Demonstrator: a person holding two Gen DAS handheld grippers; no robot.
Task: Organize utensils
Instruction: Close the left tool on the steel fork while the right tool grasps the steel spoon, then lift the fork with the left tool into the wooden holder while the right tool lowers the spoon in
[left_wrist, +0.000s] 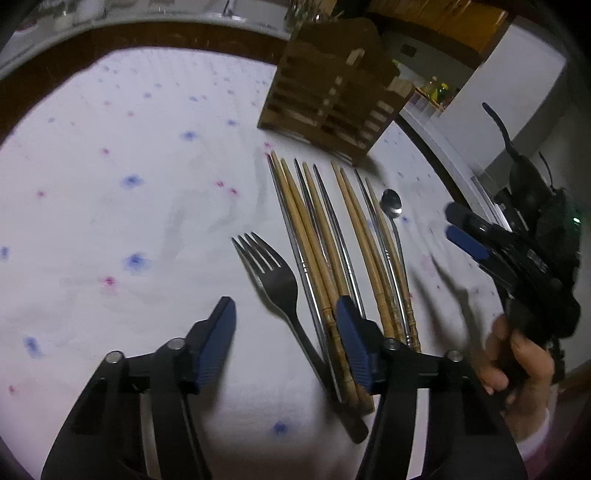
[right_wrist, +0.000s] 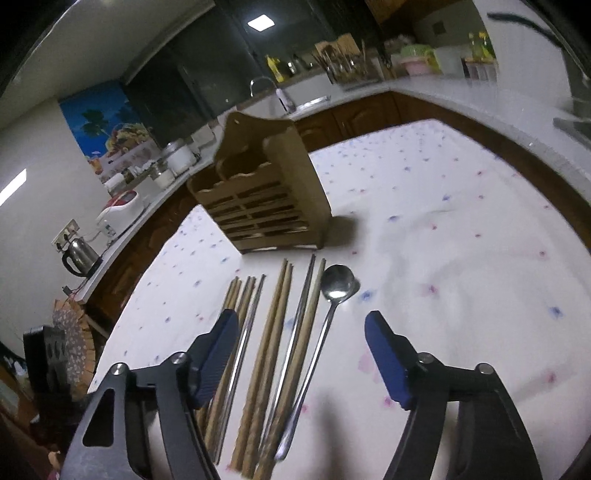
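A steel fork (left_wrist: 275, 278) lies on the white flowered tablecloth (left_wrist: 129, 221), left of a row of several bamboo chopsticks (left_wrist: 314, 236) and steel chopsticks (left_wrist: 334, 221). A small steel spoon (left_wrist: 392, 205) lies at the row's right end. My left gripper (left_wrist: 286, 314) is open and empty, low over the fork handle. A slatted wooden utensil holder (left_wrist: 332, 88) stands behind the row. My right gripper (right_wrist: 301, 325) is open and empty above the chopsticks (right_wrist: 275, 332) and spoon (right_wrist: 334, 288); it also shows in the left wrist view (left_wrist: 458, 225). The holder (right_wrist: 262, 184) stands beyond.
The cloth (right_wrist: 461, 258) covers a table with brown wooden edges. A kitchen counter (right_wrist: 480, 96) with a sink, kettle (right_wrist: 79, 254) and jars runs behind. A hand (left_wrist: 517, 365) holds the right gripper at the right.
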